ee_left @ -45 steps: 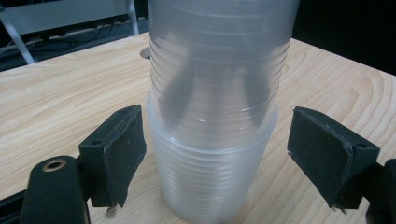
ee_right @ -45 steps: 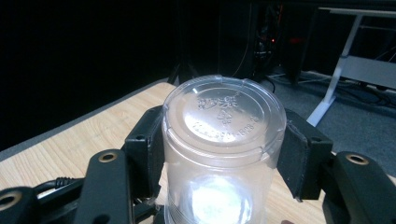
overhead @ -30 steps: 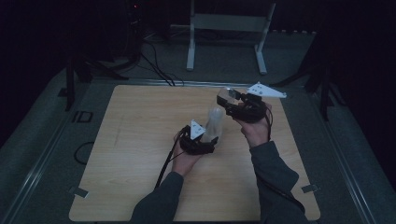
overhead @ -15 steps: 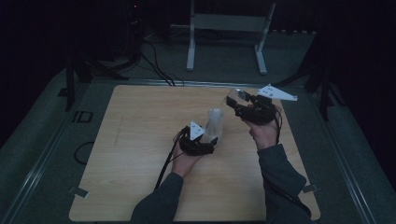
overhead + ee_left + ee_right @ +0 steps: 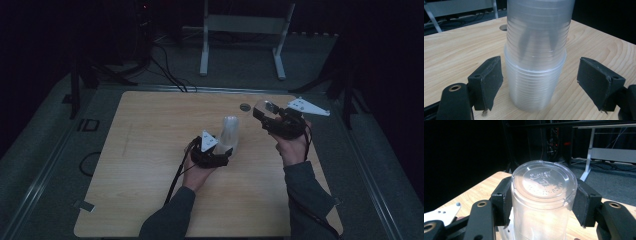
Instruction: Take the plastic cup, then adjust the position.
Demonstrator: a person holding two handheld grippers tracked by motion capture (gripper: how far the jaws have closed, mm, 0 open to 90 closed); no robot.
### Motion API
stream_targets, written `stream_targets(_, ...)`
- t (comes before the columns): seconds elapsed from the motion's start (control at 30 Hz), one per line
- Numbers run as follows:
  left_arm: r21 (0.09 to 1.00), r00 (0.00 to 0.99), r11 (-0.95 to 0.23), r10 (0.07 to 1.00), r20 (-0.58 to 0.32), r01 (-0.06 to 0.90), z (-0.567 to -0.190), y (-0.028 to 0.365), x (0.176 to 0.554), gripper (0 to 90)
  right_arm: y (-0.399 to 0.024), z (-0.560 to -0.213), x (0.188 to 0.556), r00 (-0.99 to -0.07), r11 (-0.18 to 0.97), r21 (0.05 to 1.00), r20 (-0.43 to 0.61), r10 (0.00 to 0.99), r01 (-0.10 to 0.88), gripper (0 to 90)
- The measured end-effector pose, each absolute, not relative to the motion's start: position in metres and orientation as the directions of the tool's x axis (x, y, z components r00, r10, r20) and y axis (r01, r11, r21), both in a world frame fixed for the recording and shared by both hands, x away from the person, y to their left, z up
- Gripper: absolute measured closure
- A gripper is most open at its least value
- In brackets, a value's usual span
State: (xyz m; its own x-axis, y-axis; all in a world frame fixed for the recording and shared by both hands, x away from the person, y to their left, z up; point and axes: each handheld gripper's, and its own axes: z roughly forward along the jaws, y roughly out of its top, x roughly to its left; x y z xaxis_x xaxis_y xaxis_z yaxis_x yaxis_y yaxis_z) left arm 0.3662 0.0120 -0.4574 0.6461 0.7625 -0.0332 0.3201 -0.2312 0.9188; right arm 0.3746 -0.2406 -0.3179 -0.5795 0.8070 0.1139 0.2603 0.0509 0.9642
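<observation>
**Now one cup is off the stack and needs a place to land**

Right now you are in the separating step: your right gripper has its pads clamped on the sides of a single clear cup, which sits bottom-up between the jaws in the right gripper view. In the high view that cup is at the right of centre, held above the wooden table and well apart from everything else, just beside a small round hole in the board.

The stack of cups stands upside down near the middle of the high view. In the left gripper view it rises between the two black pads, but there is a clear gap on each side: your left gripper is released around the stack, bracketing it without pressing.

The next move, as I judge it, calls for setting the single cup down on bare wood, probably in the open right part of the board. Lower it level so its rim meets the table evenly, then ease the pads apart. Thin plastic flexes, so avoid squeezing harder. Before you pull the next cup, close your left pads on the lower stack to steady it.
</observation>
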Motion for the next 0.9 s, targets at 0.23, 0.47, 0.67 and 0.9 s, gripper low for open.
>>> stream_targets(0.23, 0.921, 0.645, -0.227, 0.763, -0.033, 0.316, -0.457, 0.014, 0.365, 20.1, -0.244, -0.324, 0.369, -0.574, 0.062, 0.963, 0.105, 0.812, 0.263, 40.3)
stream_targets(0.47, 0.929, 0.648, -0.224, 0.761, -0.024, 0.296, -0.456, 0.016, 0.359, 20.8, -0.252, -0.334, 0.364, -0.563, 0.051, 0.958, 0.122, 0.818, 0.282, 40.6)
stream_targets(0.67, 0.931, 0.653, -0.223, 0.757, -0.022, 0.29, -0.455, 0.016, 0.356, 21.3, -0.256, -0.343, 0.36, -0.556, 0.046, 0.955, 0.131, 0.821, 0.293, 40.6)
stream_targets(0.9, 0.939, 0.663, -0.211, 0.749, -0.024, 0.272, -0.449, 0.019, 0.349, 21.7, -0.259, -0.353, 0.355, -0.54, 0.03, 0.953, 0.145, 0.829, 0.302, 40.6)
